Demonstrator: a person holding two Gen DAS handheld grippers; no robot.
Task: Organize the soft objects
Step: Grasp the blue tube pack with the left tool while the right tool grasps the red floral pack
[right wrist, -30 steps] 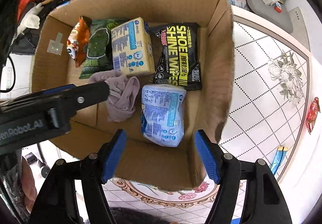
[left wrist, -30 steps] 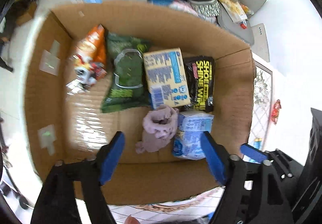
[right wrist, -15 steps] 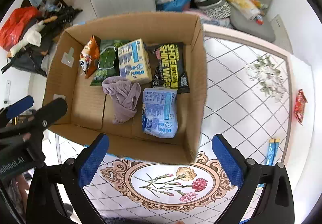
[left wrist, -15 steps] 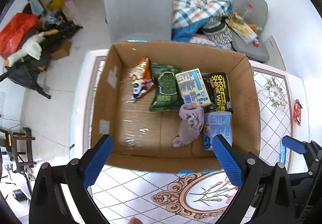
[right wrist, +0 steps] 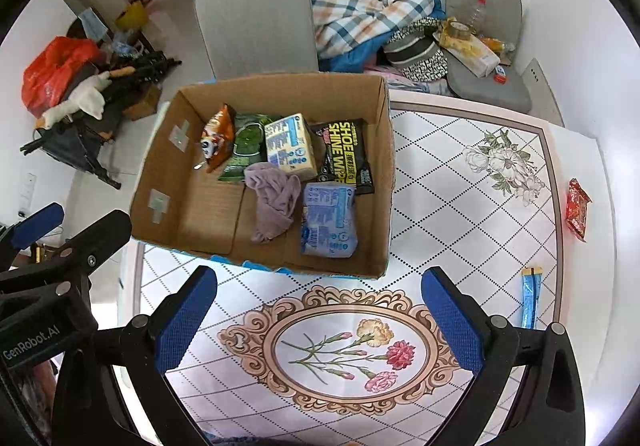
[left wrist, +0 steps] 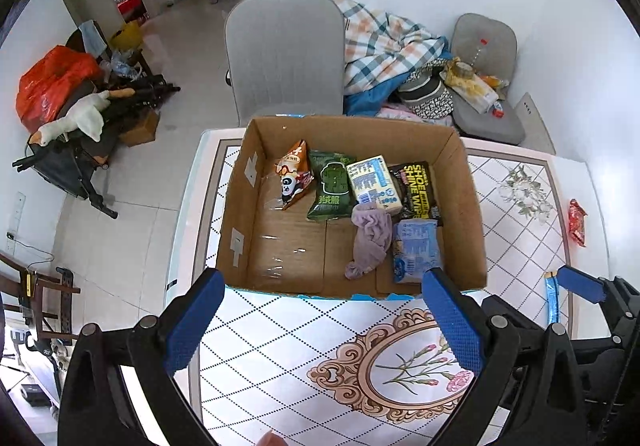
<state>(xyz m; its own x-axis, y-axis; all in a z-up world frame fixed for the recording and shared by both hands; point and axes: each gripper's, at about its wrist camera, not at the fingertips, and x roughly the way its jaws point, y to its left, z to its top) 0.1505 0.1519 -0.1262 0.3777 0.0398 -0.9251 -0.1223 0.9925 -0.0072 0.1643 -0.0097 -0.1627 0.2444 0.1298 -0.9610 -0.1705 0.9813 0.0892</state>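
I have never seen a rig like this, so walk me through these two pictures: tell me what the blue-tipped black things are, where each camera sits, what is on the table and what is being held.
There is no robot here. A person holds a hand-operated two-finger gripper in each hand, and each one carries a wide-angle camera looking forward along its fingers. One picture comes from the left gripper, the other from the right gripper; the blue pads at the bottom are their fingertips.

On the patterned table stands an open cardboard box. In it lie an orange snack bag, a green packet, a yellow pack, black shoe shine wipes, a blue tissue pack and a mauve cloth. Outside the box, on the table, lie a red wrapper and a blue sachet.

Both grippers are open, above the table on the near side of the box, and hold nothing.
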